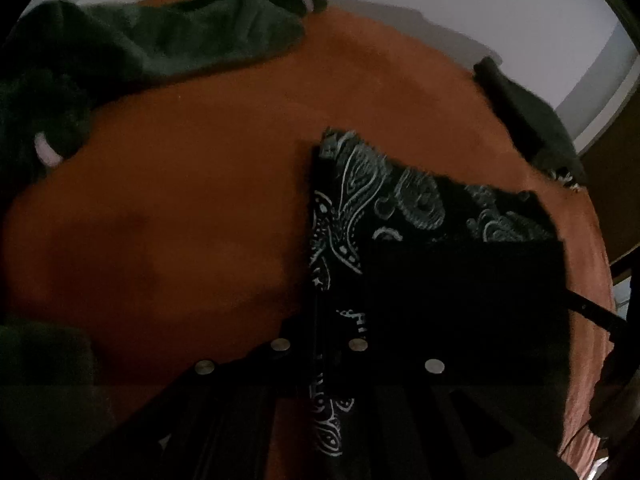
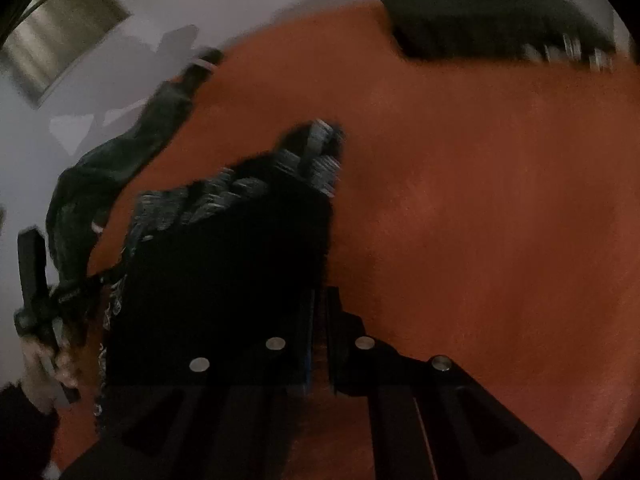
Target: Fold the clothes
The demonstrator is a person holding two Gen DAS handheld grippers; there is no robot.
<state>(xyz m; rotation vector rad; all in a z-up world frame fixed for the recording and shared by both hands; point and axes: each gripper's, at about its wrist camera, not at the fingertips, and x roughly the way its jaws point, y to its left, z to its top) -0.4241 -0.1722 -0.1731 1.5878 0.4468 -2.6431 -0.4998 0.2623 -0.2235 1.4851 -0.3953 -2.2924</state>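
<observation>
A black bandana with a white paisley print [image 1: 384, 196] hangs over the orange bed cover [image 1: 180, 200], held up at two edges. My left gripper [image 1: 320, 312] is shut on its left edge, and cloth runs down between the fingers. My right gripper [image 2: 320, 300] is shut on the bandana's right edge [image 2: 240, 240]; the cloth drapes to the left of its fingers and is blurred. The left gripper and the hand holding it show at the left edge of the right wrist view [image 2: 36, 280].
A heap of dark green clothes [image 1: 140, 48] lies at the far left of the bed. Folded dark clothes [image 2: 492, 20] lie at the far right edge. A grey wall [image 1: 440, 0] stands behind the bed. A wooden frame [image 1: 616, 184] is at the right.
</observation>
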